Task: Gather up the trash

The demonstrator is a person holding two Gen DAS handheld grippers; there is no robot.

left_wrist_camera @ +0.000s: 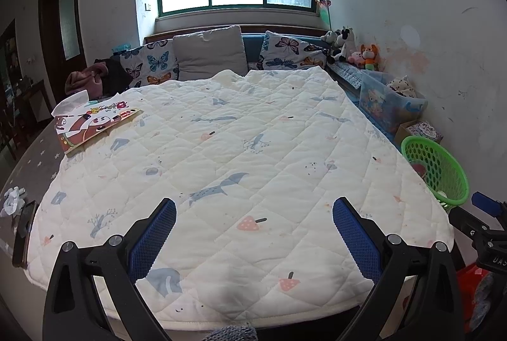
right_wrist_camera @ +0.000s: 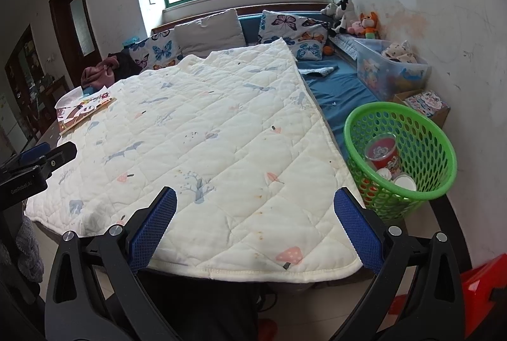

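Observation:
A green perforated basket (right_wrist_camera: 412,132) stands right of the bed and holds a red cup (right_wrist_camera: 381,151) and white cups (right_wrist_camera: 404,182). It also shows in the left wrist view (left_wrist_camera: 443,170). My left gripper (left_wrist_camera: 253,208) is open and empty above the near end of the white quilt (left_wrist_camera: 237,151). My right gripper (right_wrist_camera: 255,198) is open and empty above the quilt's near right corner (right_wrist_camera: 221,135), left of the basket. A crumpled white wad (left_wrist_camera: 12,201) lies at the bed's left edge beside a phone (left_wrist_camera: 23,230).
A picture book (left_wrist_camera: 95,122) and white tissue (left_wrist_camera: 71,102) lie at the quilt's far left. Pillows (left_wrist_camera: 209,53), plush toys (left_wrist_camera: 351,49) and a clear storage bin (right_wrist_camera: 386,72) line the back and right wall. A red object (right_wrist_camera: 481,281) sits on the floor at lower right.

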